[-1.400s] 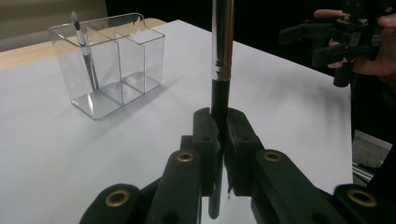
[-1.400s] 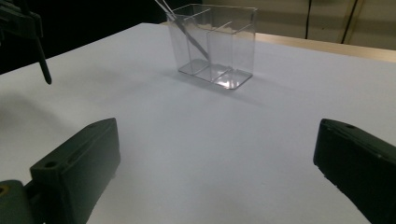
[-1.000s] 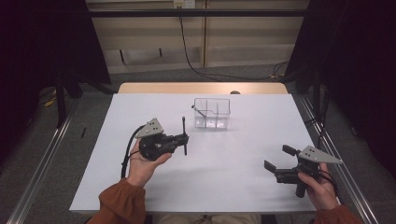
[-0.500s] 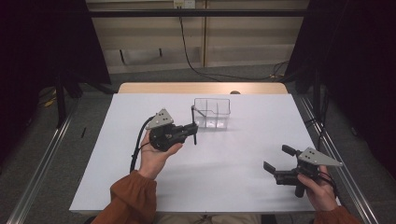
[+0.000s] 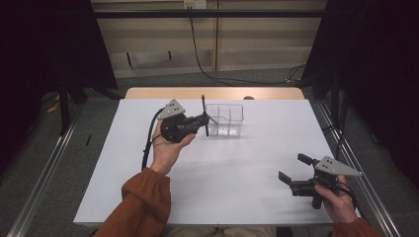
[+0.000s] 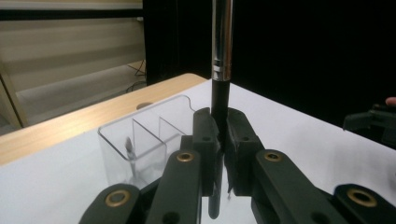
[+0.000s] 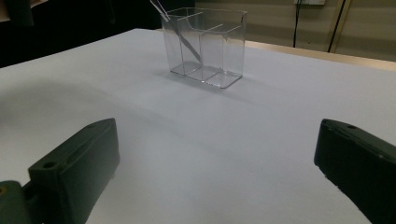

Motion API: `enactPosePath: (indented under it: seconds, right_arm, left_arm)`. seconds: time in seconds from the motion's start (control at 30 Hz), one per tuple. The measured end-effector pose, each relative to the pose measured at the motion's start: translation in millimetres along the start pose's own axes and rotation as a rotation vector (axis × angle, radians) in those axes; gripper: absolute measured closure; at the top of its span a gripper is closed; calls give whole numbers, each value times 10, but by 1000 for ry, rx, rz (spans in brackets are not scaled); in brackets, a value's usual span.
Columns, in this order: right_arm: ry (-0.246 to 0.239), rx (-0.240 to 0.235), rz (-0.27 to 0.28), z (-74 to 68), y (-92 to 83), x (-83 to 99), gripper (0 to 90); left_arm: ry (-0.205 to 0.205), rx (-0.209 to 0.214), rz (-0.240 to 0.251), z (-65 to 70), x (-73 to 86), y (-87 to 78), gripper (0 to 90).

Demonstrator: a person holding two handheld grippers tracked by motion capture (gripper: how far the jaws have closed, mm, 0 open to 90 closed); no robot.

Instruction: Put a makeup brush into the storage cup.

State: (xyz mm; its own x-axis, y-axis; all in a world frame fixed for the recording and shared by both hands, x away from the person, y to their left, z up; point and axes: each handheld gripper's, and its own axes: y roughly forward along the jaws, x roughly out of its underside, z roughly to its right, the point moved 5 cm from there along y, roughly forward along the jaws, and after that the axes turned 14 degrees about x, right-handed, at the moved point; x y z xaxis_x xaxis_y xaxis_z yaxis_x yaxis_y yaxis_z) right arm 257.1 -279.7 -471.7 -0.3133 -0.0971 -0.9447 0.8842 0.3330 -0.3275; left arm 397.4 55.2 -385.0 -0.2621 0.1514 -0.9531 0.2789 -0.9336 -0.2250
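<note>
My left gripper has its fingers clamped on a black brush with a silver collar, held upright just beside the clear box at its left end, above the white bench. In the left gripper view the brush handle runs up between my fingers, the box's compartments just behind. One thin stick leans inside the box's end compartment. My right gripper rests low near the bench's right edge, fingers wide apart, holding nothing, well apart from the box.
</note>
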Motion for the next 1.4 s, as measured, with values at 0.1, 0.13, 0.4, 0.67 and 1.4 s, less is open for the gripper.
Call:
enactPosePath:
  seconds: [0.1, 0.13, 0.4, 0.67, 1.4]
  right_arm:
    - [0, -1, -1, -3, 0, 1, 0]
    - [-4, -2, 0, -3, -1, 2, 0]
    - [-6, -2, -3, -2, 11, 7, 0]
    - [-8, -6, -7, -2, 12, 15, 0]
    - [-9, -14, -8, -9, 15, 21, 0]
  left_arm:
    - [5, -7, 1, -79, -70, 17, 844]
    - [8, -11, 3, -112, -96, 11, 844]
    - [-18, -46, 44, -352, -210, 11, 844]
    - [-18, -61, 42, -411, -243, 106, 844]
    - [-9, -110, 3, -558, -167, 550, 844]
